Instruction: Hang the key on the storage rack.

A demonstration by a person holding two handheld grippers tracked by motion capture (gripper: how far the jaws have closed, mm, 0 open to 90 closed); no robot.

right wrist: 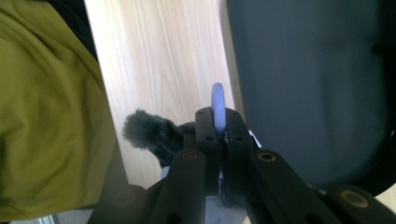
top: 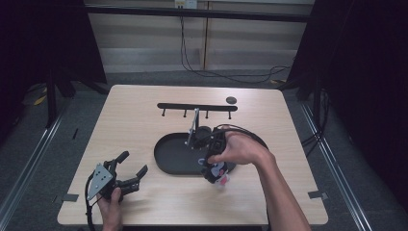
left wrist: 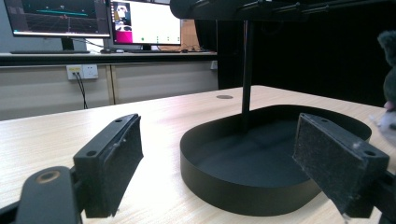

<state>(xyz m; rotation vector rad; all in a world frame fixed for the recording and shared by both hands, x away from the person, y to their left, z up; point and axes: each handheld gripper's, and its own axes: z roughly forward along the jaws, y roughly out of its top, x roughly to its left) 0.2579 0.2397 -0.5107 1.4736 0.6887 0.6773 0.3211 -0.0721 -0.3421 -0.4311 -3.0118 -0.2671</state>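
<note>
- The left gripper (top: 129, 169) rests on the desk (top: 139, 120) near its front left corner, held by the person's left hand (top: 111, 204); its jaws stand wide apart with nothing between them.
- In the left gripper view, the black oval tray (left wrist: 243, 196) lies just beyond the parted jaws, with a thin black post (left wrist: 246, 74) rising from its floor.
- The right gripper (top: 219, 179) is held by the right hand (top: 240, 148) over the tray's front rim (top: 166, 169), pointing down toward the desk's front edge.
- In the right gripper view, its jaws are closed on a pale blue ring (right wrist: 217, 109), and a dark furry keychain charm (right wrist: 152, 133) hangs beside them.
- A black hook rail (top: 197, 107) lies toward the desk's far edge, with a small dark disc (top: 231, 100) near its right end.
</note>
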